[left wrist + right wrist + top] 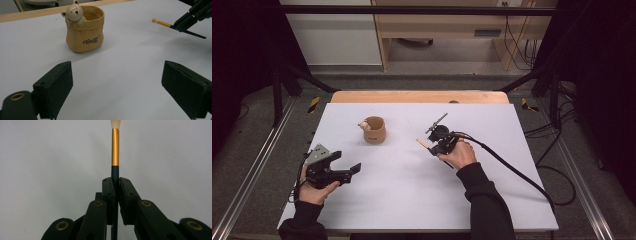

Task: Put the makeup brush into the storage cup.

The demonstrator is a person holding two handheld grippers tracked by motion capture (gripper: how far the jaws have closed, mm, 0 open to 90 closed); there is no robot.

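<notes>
A tan bag-shaped pot [375, 130] with a small bear figure on its rim stands on the white table, left of centre. In the left gripper view the pot [84, 32] is ahead, beyond the jaws. My left gripper [348, 161] rests at the table's left, jaws wide apart with nothing between them [117, 85]. My right gripper [433, 145] is right of the pot, raised a little, shut on a thin dark brush [115, 147] with a gold ferrule and a pale tip. The brush tip [419, 141] points left toward the pot. The brush [162, 23] also shows at upper right in the left gripper view.
The white tabletop [412, 195] ends in a wooden strip [419, 96] at the far side. A black cable [512, 167] trails from the right gripper across the table's right. Metal rails run along both sides.
</notes>
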